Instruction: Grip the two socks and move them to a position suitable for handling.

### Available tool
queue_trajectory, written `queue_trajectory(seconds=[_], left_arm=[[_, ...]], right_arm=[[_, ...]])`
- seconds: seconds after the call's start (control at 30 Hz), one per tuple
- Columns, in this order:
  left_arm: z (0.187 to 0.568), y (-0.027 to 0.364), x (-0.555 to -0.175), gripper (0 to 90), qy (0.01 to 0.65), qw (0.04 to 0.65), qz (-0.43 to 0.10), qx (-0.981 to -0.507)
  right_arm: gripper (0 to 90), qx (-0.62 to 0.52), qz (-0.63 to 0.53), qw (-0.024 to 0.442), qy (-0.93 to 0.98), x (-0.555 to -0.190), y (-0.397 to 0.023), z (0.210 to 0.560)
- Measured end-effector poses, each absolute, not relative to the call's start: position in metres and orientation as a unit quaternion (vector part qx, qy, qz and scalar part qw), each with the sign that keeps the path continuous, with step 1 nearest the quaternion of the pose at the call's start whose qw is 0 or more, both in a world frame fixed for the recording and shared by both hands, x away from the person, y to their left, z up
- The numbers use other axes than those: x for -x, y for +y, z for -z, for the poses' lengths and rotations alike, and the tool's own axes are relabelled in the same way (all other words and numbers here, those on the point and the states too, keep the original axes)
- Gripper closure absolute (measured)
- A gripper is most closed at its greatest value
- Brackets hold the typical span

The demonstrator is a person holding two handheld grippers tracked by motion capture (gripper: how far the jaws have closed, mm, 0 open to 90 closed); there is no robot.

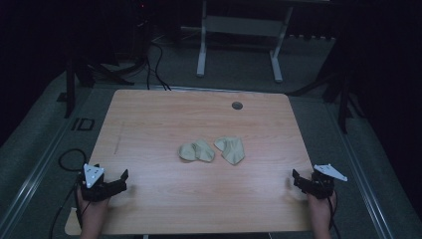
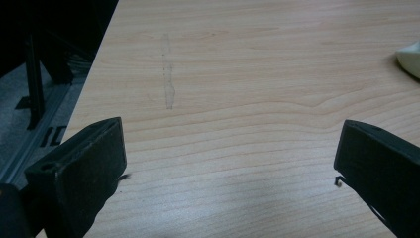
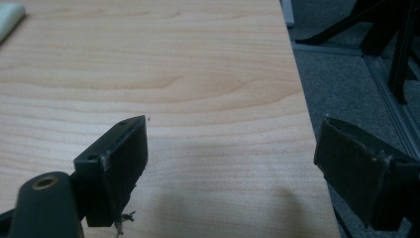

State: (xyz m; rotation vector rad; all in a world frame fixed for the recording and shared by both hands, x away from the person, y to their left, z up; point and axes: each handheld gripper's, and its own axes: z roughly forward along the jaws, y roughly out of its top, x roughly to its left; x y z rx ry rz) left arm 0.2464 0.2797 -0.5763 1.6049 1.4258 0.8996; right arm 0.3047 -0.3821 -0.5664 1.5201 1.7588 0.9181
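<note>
Lying mid-table, cloth pieces (image 1: 213,150) well apart from each hand-held gripper (image 1: 115,182).

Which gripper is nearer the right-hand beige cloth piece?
Right. The right gripper sits at the table's near right edge, closer to the right-hand cloth piece; the left gripper is at the near left, farther off.

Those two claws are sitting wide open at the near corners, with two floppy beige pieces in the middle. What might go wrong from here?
The beige pieces and look limp and lie flat on the table, so a claw may skid over one or bunch it up. They lie nearly touching, so grabbing one could drag the other. The right claw hangs at the table's edge and might bump it.
</note>
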Motion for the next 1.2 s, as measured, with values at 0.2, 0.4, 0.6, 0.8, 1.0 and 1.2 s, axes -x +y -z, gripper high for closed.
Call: queue_trajectory(seconds=[0.2, 0.4, 0.6, 0.8, 1.0, 1.2], left_arm=[[0.575, 0.280, -0.247, 0.0, 0.554, 0.406, -0.349, -0.638], [0.574, 0.282, -0.245, 0.0, 0.564, 0.406, -0.348, -0.630], [0.574, 0.282, -0.245, 0.0, 0.563, 0.406, -0.345, -0.632], [0.575, 0.278, -0.246, 0.0, 0.561, 0.406, -0.335, -0.639], [0.573, 0.278, -0.245, 0.0, 0.559, 0.409, -0.340, -0.637], [0.574, 0.278, -0.246, 0.0, 0.560, 0.404, -0.339, -0.639]], right_arm=[[13.8, -0.576, -0.345, 0.295, 0.679, -0.306, -0.382, 0.567], [14.3, -0.580, -0.355, 0.264, 0.684, -0.304, -0.378, 0.563], [14.1, -0.573, -0.348, 0.245, 0.701, -0.308, -0.374, 0.559], [15.1, -0.566, -0.335, 0.227, 0.718, -0.315, -0.363, 0.549], [16.9, -0.550, -0.340, 0.191, 0.738, -0.323, -0.350, 0.541], [15.6, -0.518, -0.334, 0.174, 0.768, -0.332, -0.332, 0.535]])
